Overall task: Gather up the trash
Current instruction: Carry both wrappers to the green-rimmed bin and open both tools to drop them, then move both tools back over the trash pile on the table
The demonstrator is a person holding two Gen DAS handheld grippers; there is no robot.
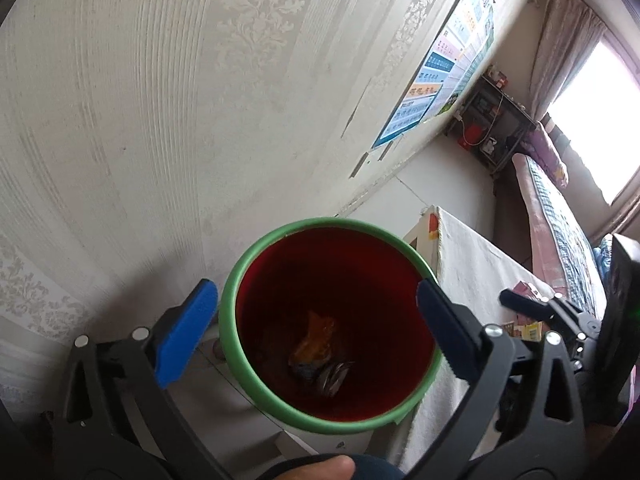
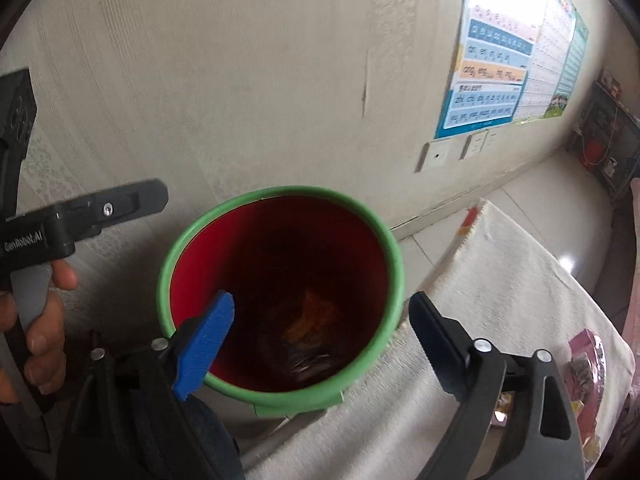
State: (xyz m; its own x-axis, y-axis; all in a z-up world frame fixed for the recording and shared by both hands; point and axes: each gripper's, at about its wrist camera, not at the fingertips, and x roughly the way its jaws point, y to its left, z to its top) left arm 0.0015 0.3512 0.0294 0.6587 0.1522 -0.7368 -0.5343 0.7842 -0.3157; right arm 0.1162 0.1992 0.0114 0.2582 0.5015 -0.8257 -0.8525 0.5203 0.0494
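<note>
I hold both the left gripper (image 1: 318, 328) and right gripper (image 2: 322, 338), jaws wide apart and empty, over the upright round bin (image 1: 240, 276), mouth up, smooth green rim, glossy red inside, crumpled orange wrapper (image 1: 316, 336) at bottom, beside the white cloth-covered table (image 1: 480, 264).

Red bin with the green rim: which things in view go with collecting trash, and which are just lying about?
Part of the job:
- round red bin with green rim
- orange wrapper and crumpled scraps at its bottom
- pink packets on the white cloth-covered table
- open left gripper
- open right gripper

Just lying about:
- colourful wall chart
- dark metal shelf
- bed
</note>
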